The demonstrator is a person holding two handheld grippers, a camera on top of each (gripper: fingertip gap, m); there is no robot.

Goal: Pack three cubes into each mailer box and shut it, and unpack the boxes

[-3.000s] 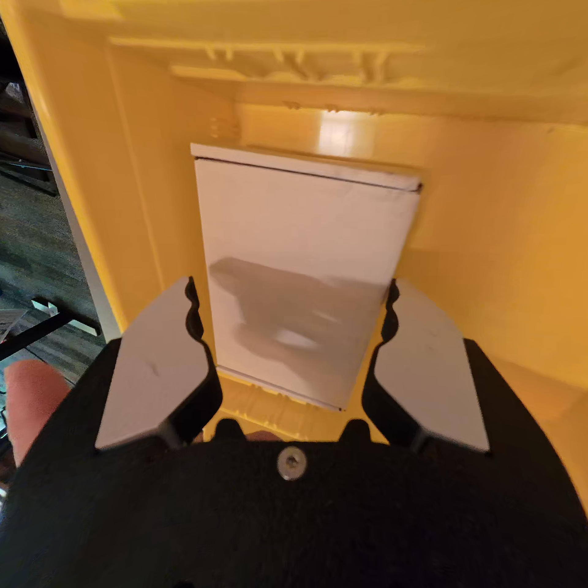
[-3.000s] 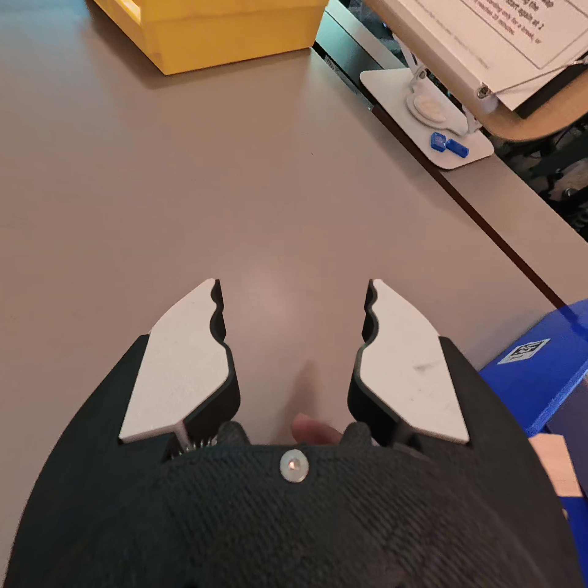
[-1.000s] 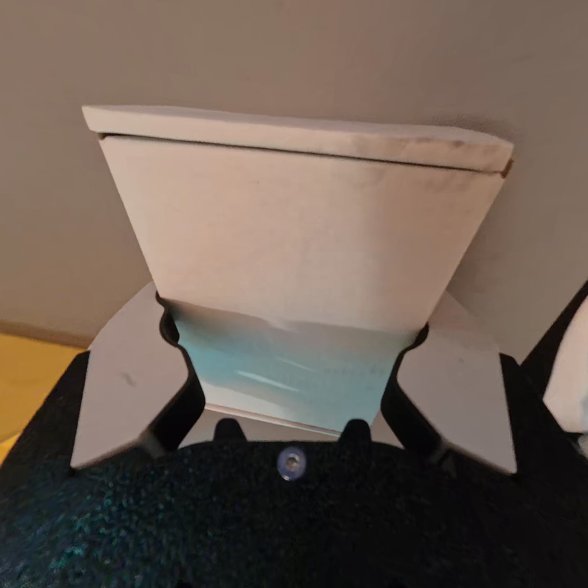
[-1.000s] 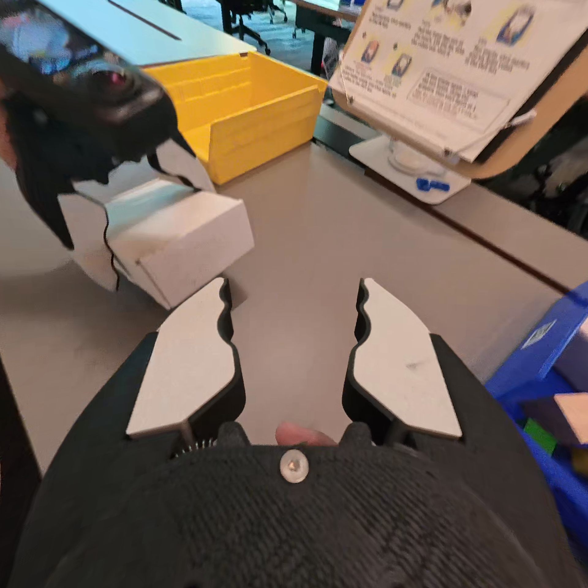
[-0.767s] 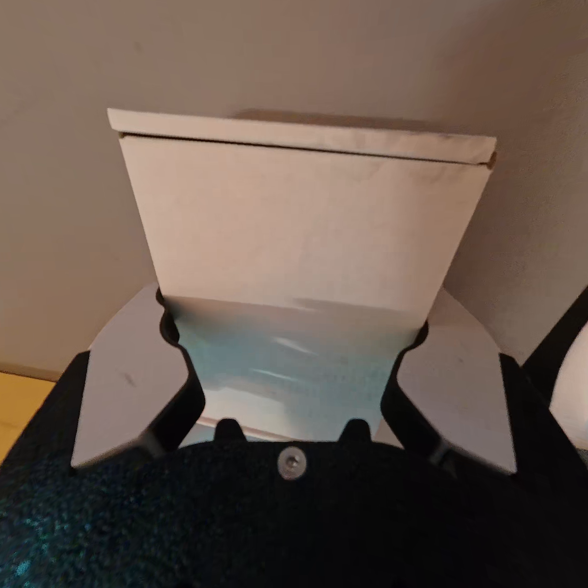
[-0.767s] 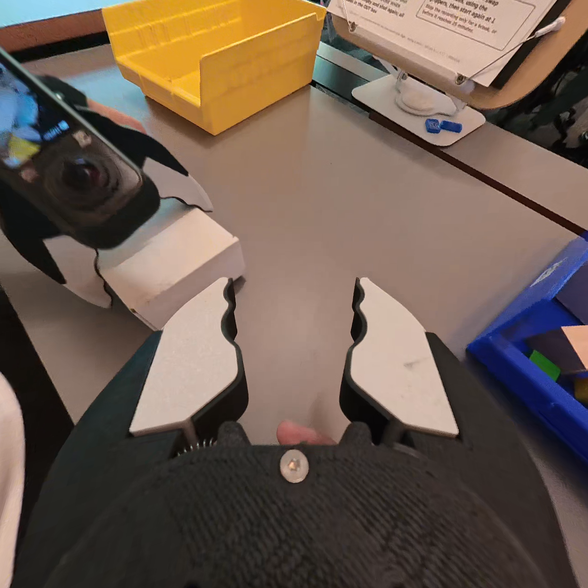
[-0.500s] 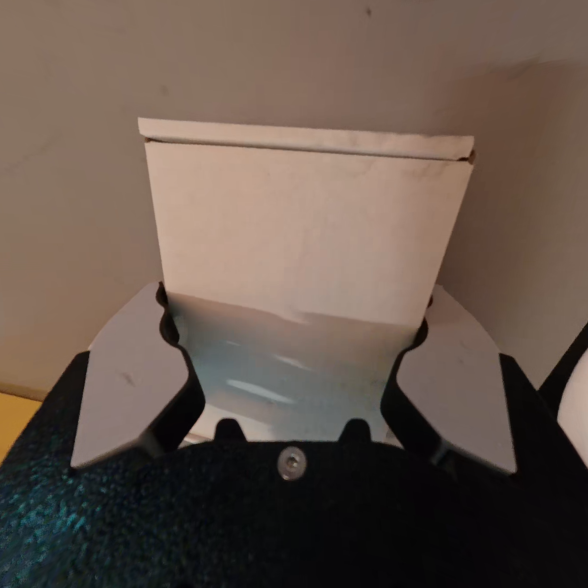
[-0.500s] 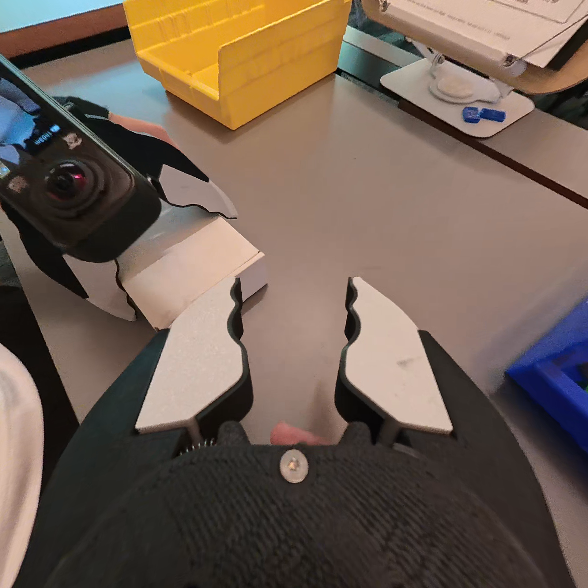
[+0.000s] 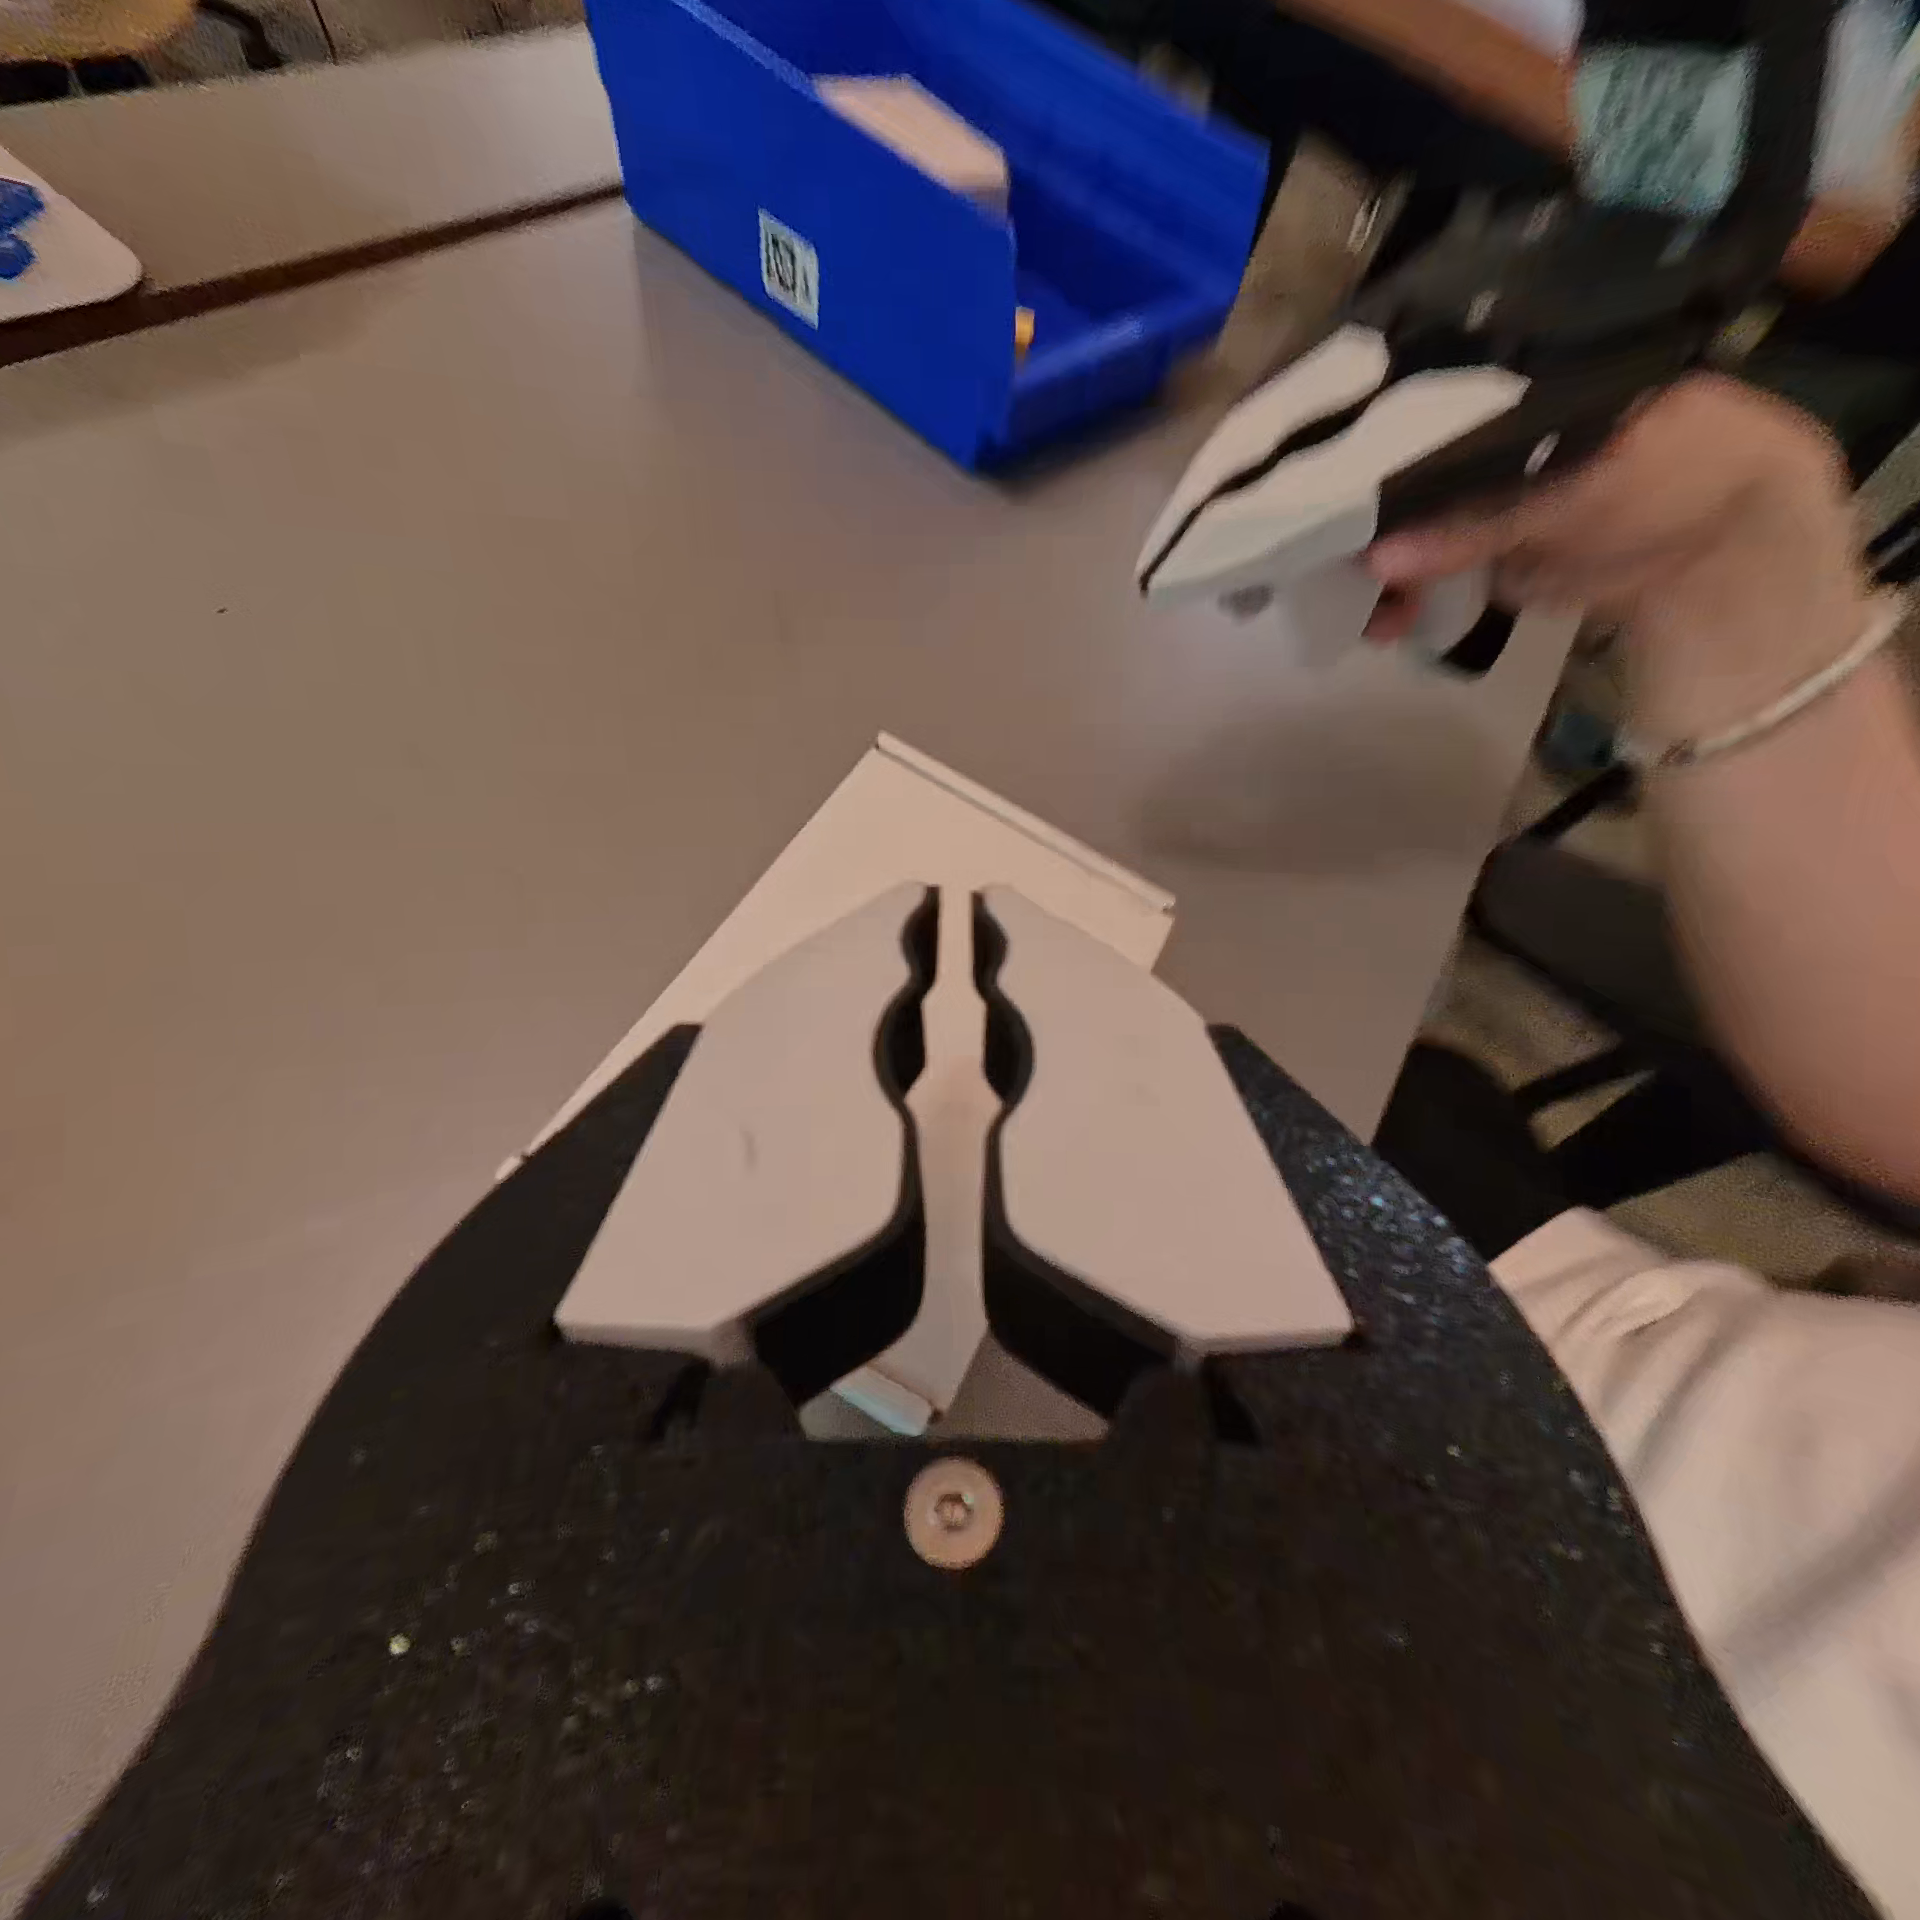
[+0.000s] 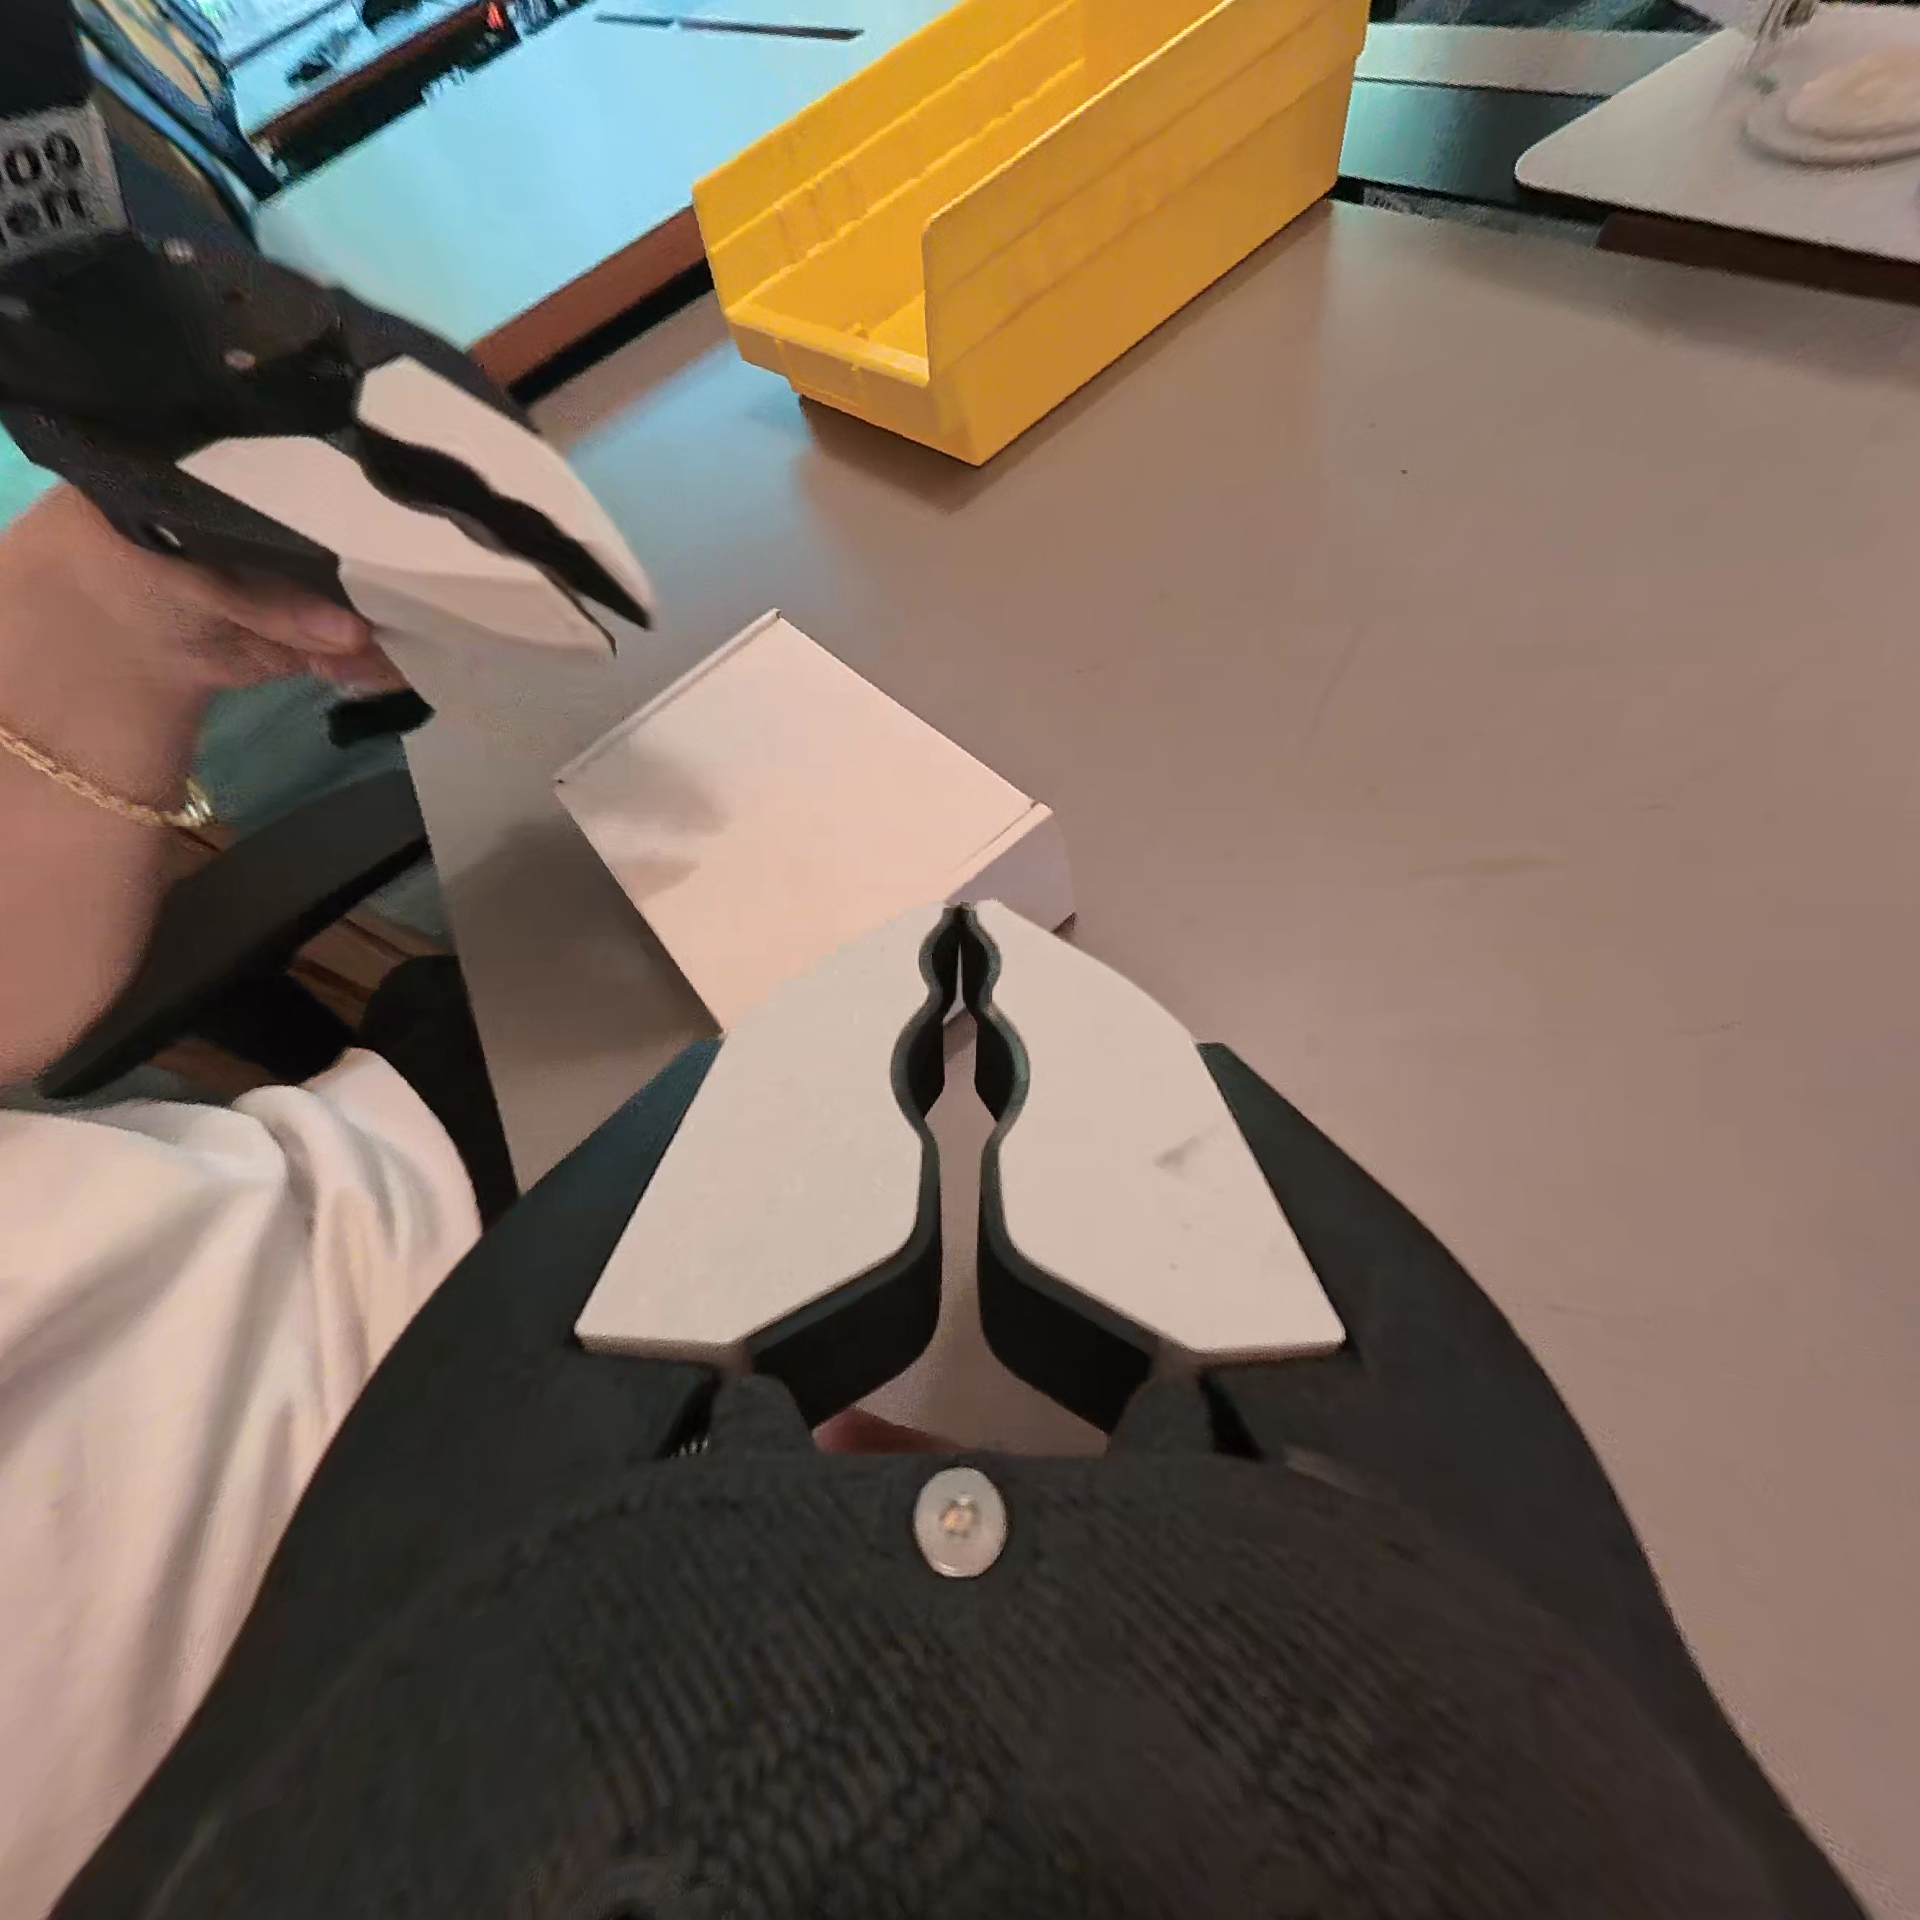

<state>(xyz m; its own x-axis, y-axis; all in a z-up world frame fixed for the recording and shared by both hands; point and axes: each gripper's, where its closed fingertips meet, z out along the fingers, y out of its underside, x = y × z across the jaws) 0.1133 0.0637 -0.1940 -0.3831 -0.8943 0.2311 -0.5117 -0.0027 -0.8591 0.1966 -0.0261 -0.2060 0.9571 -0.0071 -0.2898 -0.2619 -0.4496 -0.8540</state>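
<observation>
A closed white mailer box lies flat on the grey table near its front edge. It also shows in the left wrist view, partly hidden under my own fingers. My left gripper is shut and empty, held above the box; in the right wrist view it hangs above and to the left of the box. My right gripper is shut and empty, just in front of the box's near corner. In the left wrist view it hovers to the right, blurred.
An open-fronted yellow bin stands at the back of the table. A blue bin with a pale cube inside stands to the right. A white stand base sits at the far edge. A person's hands and white sleeve are close. The left gripper's tips are roughly 12 cm from the right gripper's.
My left gripper carried the box out of the yellow bin, set it on the table, let go, lifted off and shut. My right gripper went from open to shut.
</observation>
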